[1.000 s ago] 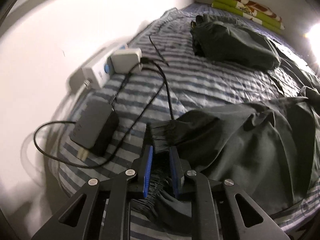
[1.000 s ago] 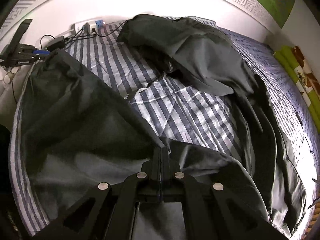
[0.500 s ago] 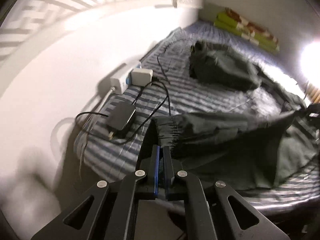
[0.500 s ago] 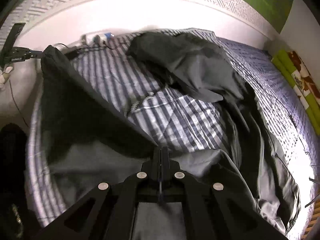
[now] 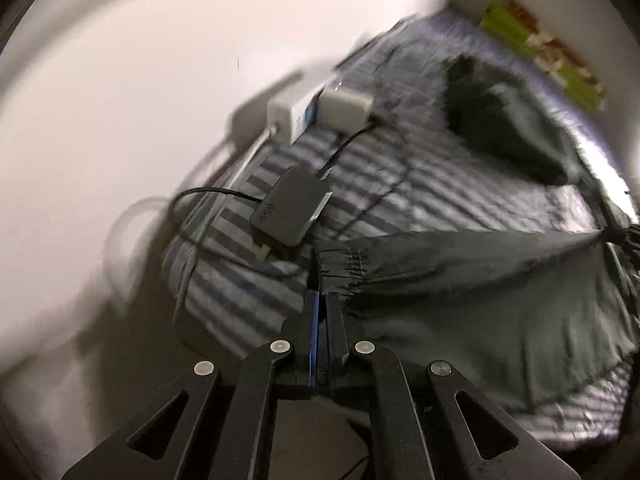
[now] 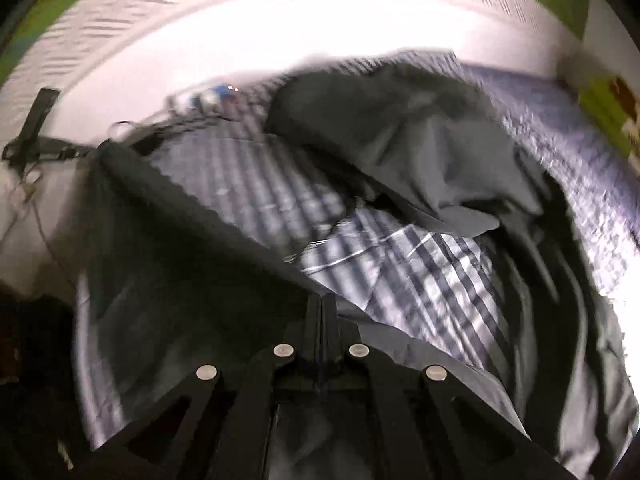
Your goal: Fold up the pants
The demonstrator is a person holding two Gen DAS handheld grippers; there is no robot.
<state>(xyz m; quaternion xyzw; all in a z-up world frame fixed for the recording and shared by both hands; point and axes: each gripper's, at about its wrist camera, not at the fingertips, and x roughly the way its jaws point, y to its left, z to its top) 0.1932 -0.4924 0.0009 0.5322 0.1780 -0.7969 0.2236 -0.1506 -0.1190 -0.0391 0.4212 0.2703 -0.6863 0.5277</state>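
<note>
Dark grey pants hang stretched above a striped bed. My left gripper is shut on the elastic waistband at one end. My right gripper is shut on the other end of the same pants, and the taut top edge runs from it up to the far left, where the left gripper shows small. The rest of the cloth droops to the bed below. Both views are blurred by motion.
A second dark garment lies heaped mid-bed, also seen as a dark heap. A white power strip, a black adapter and cables lie by the white wall. Green folded bedding sits at the far end.
The left gripper closed from wide around the waistband to shut on it. Both grippers lifted and pulled apart, drawing the pants' top edge taut above the bed.
</note>
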